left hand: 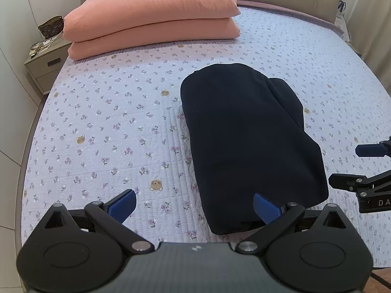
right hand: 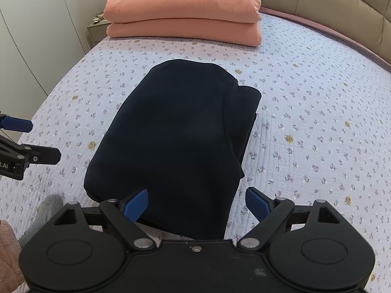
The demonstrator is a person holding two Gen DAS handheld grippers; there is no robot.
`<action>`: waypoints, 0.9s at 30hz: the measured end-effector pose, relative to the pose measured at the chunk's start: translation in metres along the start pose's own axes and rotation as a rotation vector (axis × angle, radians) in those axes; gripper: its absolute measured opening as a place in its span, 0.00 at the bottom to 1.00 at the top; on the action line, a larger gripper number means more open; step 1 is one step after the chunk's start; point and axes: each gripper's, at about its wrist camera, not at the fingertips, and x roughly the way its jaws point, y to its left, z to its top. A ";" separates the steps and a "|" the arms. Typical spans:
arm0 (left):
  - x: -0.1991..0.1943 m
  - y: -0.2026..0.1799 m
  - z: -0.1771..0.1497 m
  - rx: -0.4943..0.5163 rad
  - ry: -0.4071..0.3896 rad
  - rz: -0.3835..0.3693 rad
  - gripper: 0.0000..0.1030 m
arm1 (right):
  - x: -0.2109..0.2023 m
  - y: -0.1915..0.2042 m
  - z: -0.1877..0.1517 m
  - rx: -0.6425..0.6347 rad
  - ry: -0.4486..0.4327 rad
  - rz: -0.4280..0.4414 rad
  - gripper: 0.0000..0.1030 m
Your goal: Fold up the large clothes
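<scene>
A dark navy garment [left hand: 246,136] lies folded into a thick oblong bundle on the flowered bedspread [left hand: 110,112]. In the right wrist view the same garment [right hand: 176,141] fills the middle, with a second folded layer showing along its right side. My left gripper [left hand: 195,205] is open just above the bed, at the bundle's near left corner, with nothing between its blue pads. My right gripper [right hand: 196,204] is open too, straddling the bundle's near edge without clamping it. Each gripper shows in the other's view: the right gripper [left hand: 352,166] at the right edge, the left gripper [right hand: 41,141] at the left edge.
A folded salmon-pink quilt [left hand: 151,17] is stacked at the head of the bed by the padded headboard [right hand: 342,12]. A bedside table [left hand: 44,63] with small items stands at the left. A hand [right hand: 9,251] and a grey sleeve [right hand: 46,210] show at lower left.
</scene>
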 end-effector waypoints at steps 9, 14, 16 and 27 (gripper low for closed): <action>0.001 0.000 0.000 -0.001 0.001 0.001 1.00 | 0.001 -0.001 0.001 0.002 0.001 0.000 0.99; 0.002 -0.001 -0.001 -0.001 0.005 0.001 1.00 | 0.001 0.000 0.000 0.000 0.002 0.004 0.99; 0.002 -0.001 -0.001 -0.001 0.004 0.000 1.00 | 0.001 0.001 0.000 0.000 0.003 0.004 0.99; 0.003 -0.003 -0.002 -0.003 0.013 -0.014 1.00 | 0.001 0.002 0.000 0.001 0.009 0.031 0.99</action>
